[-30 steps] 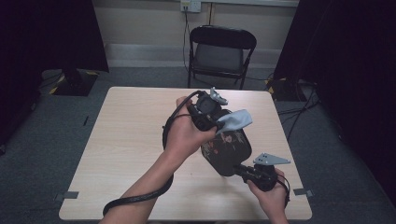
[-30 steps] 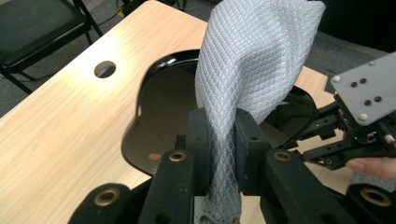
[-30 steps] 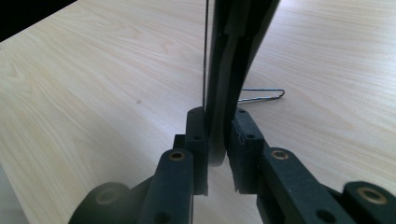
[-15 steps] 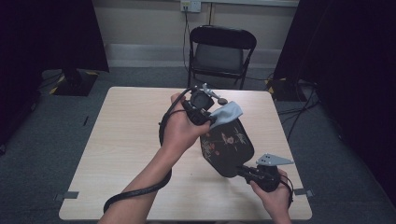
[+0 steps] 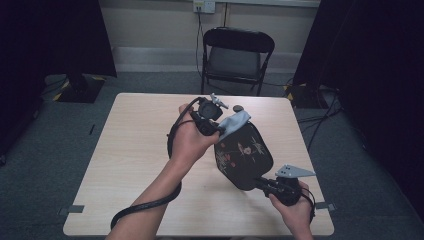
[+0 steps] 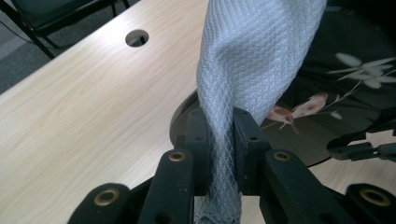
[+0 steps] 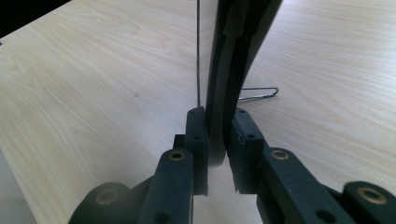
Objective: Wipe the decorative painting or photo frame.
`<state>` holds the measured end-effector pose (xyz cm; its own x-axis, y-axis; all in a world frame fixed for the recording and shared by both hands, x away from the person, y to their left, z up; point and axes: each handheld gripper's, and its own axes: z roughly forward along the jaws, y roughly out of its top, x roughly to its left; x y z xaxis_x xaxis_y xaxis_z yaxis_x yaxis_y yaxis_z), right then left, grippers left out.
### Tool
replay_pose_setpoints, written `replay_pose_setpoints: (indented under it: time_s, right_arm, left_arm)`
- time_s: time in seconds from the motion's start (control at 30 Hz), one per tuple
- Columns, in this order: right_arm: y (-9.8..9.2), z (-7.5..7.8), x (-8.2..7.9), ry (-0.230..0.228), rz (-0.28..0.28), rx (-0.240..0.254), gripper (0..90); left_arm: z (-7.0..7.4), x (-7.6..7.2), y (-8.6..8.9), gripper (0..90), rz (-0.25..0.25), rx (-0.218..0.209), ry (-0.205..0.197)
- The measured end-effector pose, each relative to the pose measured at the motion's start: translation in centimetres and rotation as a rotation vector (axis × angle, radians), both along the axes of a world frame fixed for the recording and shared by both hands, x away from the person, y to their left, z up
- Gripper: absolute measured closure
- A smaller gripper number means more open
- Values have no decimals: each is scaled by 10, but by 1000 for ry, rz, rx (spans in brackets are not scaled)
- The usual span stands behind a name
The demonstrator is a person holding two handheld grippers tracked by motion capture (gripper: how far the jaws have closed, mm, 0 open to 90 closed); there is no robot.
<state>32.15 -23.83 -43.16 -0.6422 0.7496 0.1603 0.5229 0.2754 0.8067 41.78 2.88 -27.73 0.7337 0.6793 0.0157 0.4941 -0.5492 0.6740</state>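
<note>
Left tongs [image 6: 219, 135] pinching grey cloth [image 6: 252, 60] against black floral tray [image 5: 243, 154]; right tongs [image 7: 215, 135] clamping tray rim

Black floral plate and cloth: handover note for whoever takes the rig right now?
Left hand-held gripper: shut on the pale grey waffle-weave cloth, which is at the top edge of the plate.
Right hand-held gripper: shut on the rim of the black lacquered plate with the floral pattern, holding it tilted above the light wooden table.
Done: plate lifted, cloth brought to its face.
Left: apparently wiping the plate's face, then setting the plate and the cloth down. How much has been wiped cannot be told.
</note>
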Motion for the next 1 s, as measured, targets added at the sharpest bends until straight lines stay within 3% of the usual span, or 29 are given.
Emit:
replay_pose_setpoints:
  time_s: [0.27, 0.57, 1.0]
  right_arm:
    - [0, 0, 0, -1, -4, -1, 795]
    - [0, 1, 0, -3, -4, -2, 795]
    - [1, 1, 0, -4, -6, 0, 794]
  left_arm:
    - [-15, 3, 4, 789, 17, 11, 18]
    - [-37, 8, 14, 789, 54, 14, 66]
    - [-59, 7, 20, 787, 73, 32, 88]
